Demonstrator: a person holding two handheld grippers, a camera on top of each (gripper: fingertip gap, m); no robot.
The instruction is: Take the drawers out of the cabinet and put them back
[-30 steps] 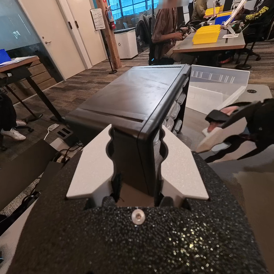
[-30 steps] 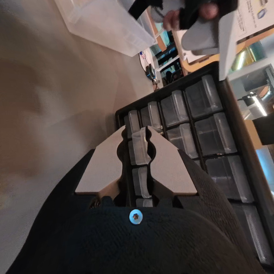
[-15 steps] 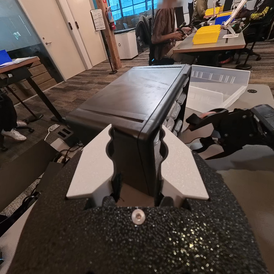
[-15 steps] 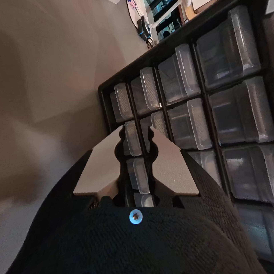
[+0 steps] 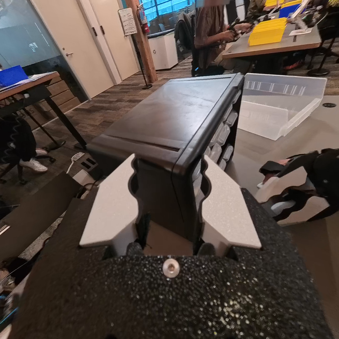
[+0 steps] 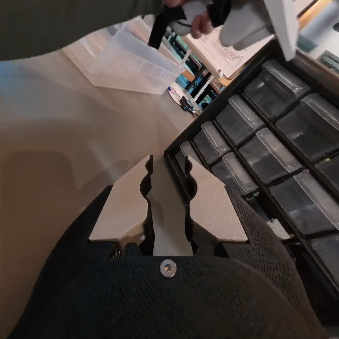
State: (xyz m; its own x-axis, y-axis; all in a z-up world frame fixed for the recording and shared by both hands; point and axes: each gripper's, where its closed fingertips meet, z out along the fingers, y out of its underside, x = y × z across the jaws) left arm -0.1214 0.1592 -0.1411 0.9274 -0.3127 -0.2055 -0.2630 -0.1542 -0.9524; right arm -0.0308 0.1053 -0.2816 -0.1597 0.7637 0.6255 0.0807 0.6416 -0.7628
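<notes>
The right gripper (image 6: 168, 161) has backed off the drawers (image 6: 264, 161), fingers apart, empty. The left gripper (image 5: 168, 163) stays clamped on the cabinet (image 5: 170, 117) corner. No drawer is out yet.

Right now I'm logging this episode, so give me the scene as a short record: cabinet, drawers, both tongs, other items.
cabinet: black, upright on the table
drawers: clear, all visible ones seated in their slots
left tongs: straddling the cabinet's near top corner; contact unclear
right tongs: open, empty, at the cabinet's lower corner
bin: clear, on the table beyond the cabinet
background: people at desks, yellow bins
</notes>
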